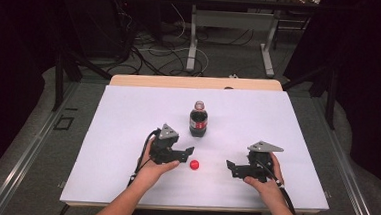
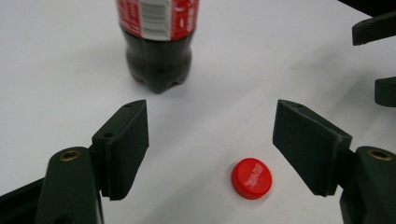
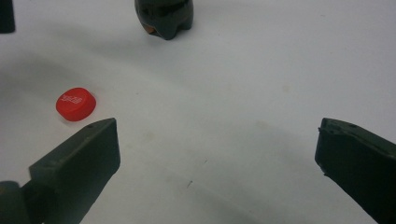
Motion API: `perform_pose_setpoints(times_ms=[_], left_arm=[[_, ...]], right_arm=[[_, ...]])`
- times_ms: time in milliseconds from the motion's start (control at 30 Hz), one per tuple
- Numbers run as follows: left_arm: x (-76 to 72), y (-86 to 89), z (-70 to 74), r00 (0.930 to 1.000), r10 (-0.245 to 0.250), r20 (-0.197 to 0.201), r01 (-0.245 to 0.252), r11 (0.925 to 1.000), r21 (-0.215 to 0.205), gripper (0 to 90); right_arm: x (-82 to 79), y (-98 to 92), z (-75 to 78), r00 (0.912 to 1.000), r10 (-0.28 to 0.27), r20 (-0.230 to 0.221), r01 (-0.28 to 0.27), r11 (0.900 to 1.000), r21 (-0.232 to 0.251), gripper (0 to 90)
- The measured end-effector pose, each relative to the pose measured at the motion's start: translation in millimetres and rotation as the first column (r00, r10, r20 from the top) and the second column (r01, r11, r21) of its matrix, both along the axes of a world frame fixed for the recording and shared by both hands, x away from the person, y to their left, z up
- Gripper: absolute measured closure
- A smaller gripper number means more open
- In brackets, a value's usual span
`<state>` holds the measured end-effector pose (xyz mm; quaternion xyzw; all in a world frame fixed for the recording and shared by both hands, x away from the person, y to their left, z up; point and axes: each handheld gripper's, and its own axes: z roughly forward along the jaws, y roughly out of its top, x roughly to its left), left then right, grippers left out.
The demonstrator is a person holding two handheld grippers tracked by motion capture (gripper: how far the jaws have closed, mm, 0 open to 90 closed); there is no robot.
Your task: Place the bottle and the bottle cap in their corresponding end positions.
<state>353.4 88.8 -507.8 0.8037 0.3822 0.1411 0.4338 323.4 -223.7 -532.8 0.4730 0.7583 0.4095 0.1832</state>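
Cola bottle [image 1: 198, 120] stands upright mid-surface, dark drink, red label, cap off. Red cap [image 1: 194, 164] lies flat on the white surface [image 1: 128, 113], on the person's side of the bottle, well apart from it. Left tool [image 1: 188, 152] is near the bottle on the person's side, just beside the cap, jaws wide apart, holding nothing; in the left gripper view the cap [image 2: 251, 178] sits on the surface between its jaws, untouched. Right tool [image 1: 231, 166] is further from the bottle, beyond the cap, jaws also spread wide, empty. Each tool is gripped by a hand.
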Motion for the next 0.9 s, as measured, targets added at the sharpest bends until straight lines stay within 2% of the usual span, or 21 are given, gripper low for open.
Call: perform_pose_setpoints(times_ms=[67, 100, 133, 267, 333, 367, 467, 533, 633, 800, 900], left_arm=[[-1.0, 10.2, 5.0, 0.9997, 0.007, 0.021, -0.007, 0.9999, 0.012, 26.7], [-1.5, 14.3, 6.4, 0.9995, 0.017, 0.028, -0.017, 0.9998, -0.007, 26.1], [-1.7, 19.4, 8.3, 0.9992, 0.024, 0.032, -0.024, 0.9997, -0.004, 25.8], [-3.2, 39.8, 12.3, 0.9972, 0.072, 0.019, -0.072, 0.9974, 0.004, 24.3], [-3.4, 50.6, 12.5, 0.9957, 0.092, 0.009, -0.092, 0.9958, -0.001, 20.8], [-3.9, 57.4, 13.5, 0.9961, 0.088, -0.004, -0.088, 0.9961, 0.004, 19.3], [-4.8, 74.7, 12.1, 0.9921, 0.125, -0.004, -0.125, 0.9919, -0.022, 16.4], [-6.1, 83.6, 10.7, 0.9864, 0.164, -0.010, -0.165, 0.9854, -0.044, 14.7], [-8.0, 99.9, 8.7, 0.9762, 0.216, -0.016, -0.217, 0.9747, -0.054, 12.0], [-9.8, 124.8, 3.2, 0.9621, 0.271, -0.033, -0.273, 0.9570, -0.098, 4.4], [-9.9, 139.1, 0.4, 0.9472, 0.318, -0.040, -0.321, 0.9410, -0.108, 3.5]], right_arm=[[0.1, -0.2, 0.3, 1.0000, -0.003, 0.003, 0.003, 1.000, 0.003, 0.0], [0.1, -0.5, 0.2, 1.0000, -0.003, 0.002, 0.003, 1.000, -0.001, 0.0], [0.1, -0.8, 0.2, 1.0000, -0.003, 0.003, 0.003, 1.000, -0.001, 0.0], [0.5, -1.9, 0.4, 1.0000, -0.005, 0.006, 0.005, 1.000, -0.001, 0.0], [0.9, -2.0, 0.5, 0.9999, -0.015, 0.004, 0.015, 1.000, 0.004, 0.0], [1.3, -2.8, 0.4, 0.9999, -0.010, 0.010, 0.010, 1.000, -0.002, 0.0], [1.5, -3.9, 0.6, 0.9998, -0.014, 0.012, 0.014, 1.000, -0.001, 0.0], [1.7, -5.1, 0.8, 0.9998, -0.017, 0.012, 0.017, 1.000, -0.005, 0.0], [2.2, -6.3, 0.8, 0.9997, -0.017, 0.017, 0.017, 1.000, -0.005, 0.0], [2.6, -7.7, 1.1, 0.9994, -0.032, 0.012, 0.032, 0.999, 0.004, 0.0], [3.7, -9.4, 0.7, 0.9991, -0.041, 0.013, 0.041, 0.999, 0.005, 0.0]])
